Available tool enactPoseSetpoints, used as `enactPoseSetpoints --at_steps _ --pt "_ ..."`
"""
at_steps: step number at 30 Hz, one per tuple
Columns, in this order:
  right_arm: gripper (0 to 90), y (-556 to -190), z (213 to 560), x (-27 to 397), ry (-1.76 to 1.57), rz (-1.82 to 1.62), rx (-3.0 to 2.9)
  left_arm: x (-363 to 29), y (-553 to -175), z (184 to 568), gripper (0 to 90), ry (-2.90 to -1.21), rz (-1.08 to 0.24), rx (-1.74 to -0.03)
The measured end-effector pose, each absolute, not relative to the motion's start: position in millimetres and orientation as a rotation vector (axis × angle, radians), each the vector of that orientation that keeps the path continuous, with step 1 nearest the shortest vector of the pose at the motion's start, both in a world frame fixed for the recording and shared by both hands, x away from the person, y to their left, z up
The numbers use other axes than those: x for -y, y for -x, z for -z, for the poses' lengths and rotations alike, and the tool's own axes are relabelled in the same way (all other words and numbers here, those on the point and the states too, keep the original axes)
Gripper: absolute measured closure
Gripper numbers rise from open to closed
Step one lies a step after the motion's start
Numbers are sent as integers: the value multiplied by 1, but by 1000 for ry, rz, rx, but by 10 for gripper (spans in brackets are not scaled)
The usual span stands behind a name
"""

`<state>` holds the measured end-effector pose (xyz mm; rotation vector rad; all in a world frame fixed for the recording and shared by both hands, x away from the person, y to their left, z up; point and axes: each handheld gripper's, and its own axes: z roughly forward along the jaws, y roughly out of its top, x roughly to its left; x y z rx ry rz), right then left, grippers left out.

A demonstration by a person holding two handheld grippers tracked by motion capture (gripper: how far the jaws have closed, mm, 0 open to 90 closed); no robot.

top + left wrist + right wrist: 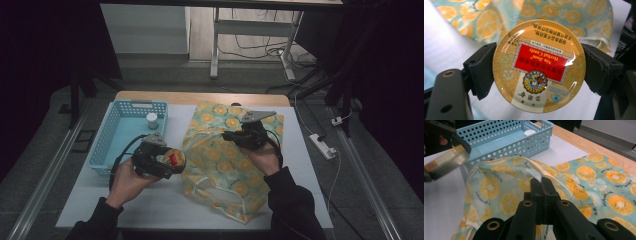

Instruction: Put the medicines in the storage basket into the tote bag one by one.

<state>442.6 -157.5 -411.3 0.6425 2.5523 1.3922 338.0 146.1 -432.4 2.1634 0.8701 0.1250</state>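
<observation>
A round yellow candy tin (539, 66) with a red label sits flat-faced between my left gripper's (538, 71) black pads, which are shut on its rim. In the high view that gripper (170, 161) holds the tin (175, 158) above the white table, just left of an orange-slice print cloth bag (220, 160). My right gripper (541, 183) is shut on the bag's upper rim (529, 166), lifting it so the mouth gapes toward the tin (445, 163). From above, the right gripper (227, 135) rests over the bag's middle.
A light blue perforated basket (111, 135) stands at the table's left, holding a small white-capped bottle (152, 120). The basket (506, 143) lies beyond the bag in the right gripper view. White table surface (150, 205) lies in front of the hands.
</observation>
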Motion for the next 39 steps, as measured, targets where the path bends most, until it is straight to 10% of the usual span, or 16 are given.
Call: enactPoseSetpoints --at_steps 39 --pt "900 -441 415 152 -623 -1384 -2557 -47 -407 462 201 -2210 6 -775"
